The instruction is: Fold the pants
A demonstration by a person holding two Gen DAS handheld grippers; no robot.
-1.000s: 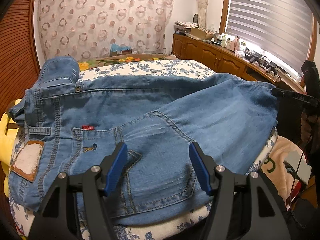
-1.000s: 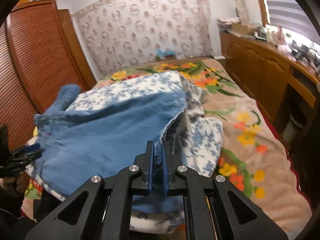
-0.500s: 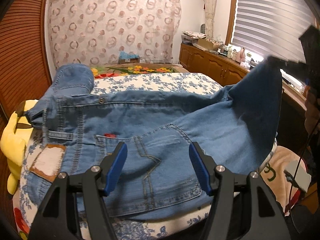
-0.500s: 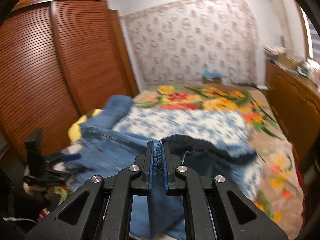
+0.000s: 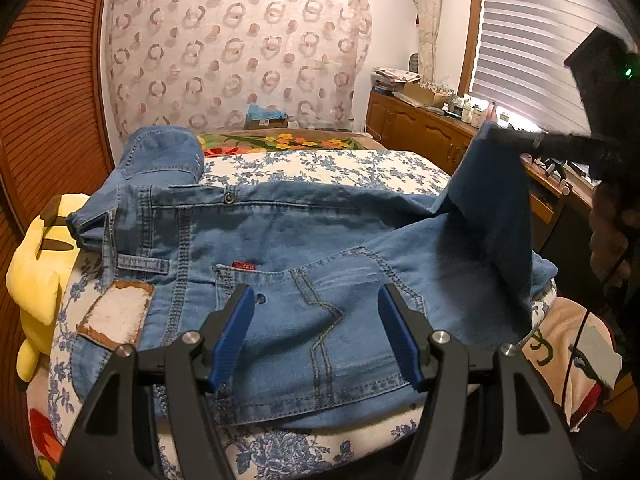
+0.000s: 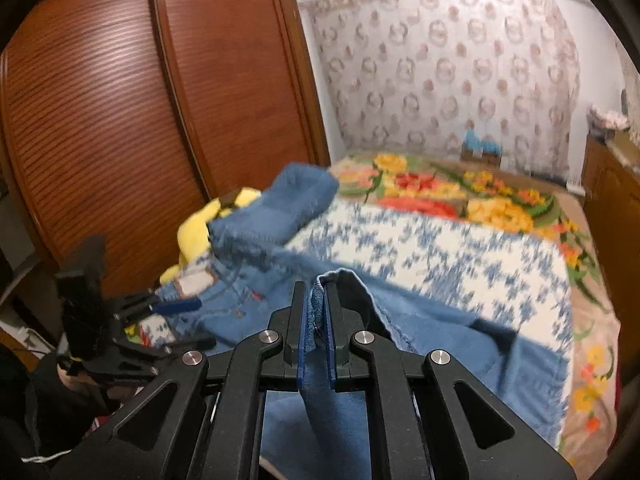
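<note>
Right hand-held gripper (image 6: 316,320) pinches lifted jeans (image 5: 320,248) hem; left hand-held gripper (image 5: 320,340) gapes above them.

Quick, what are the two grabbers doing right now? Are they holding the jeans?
Left gripper: open, holding nothing, above the jeans.
Right gripper: shut on the jeans' leg end, lifting it.

Location: home bedroom. Evidence: bed (image 5: 328,168) with blue-floral cover and flowered blanket (image 6: 480,196); louvered wooden wardrobe doors (image 6: 120,112); patterned curtain (image 5: 240,60) on far wall; wooden cabinets (image 5: 420,136) under window blind (image 5: 540,48); yellow plush toy (image 5: 36,280) at bedside.
</note>
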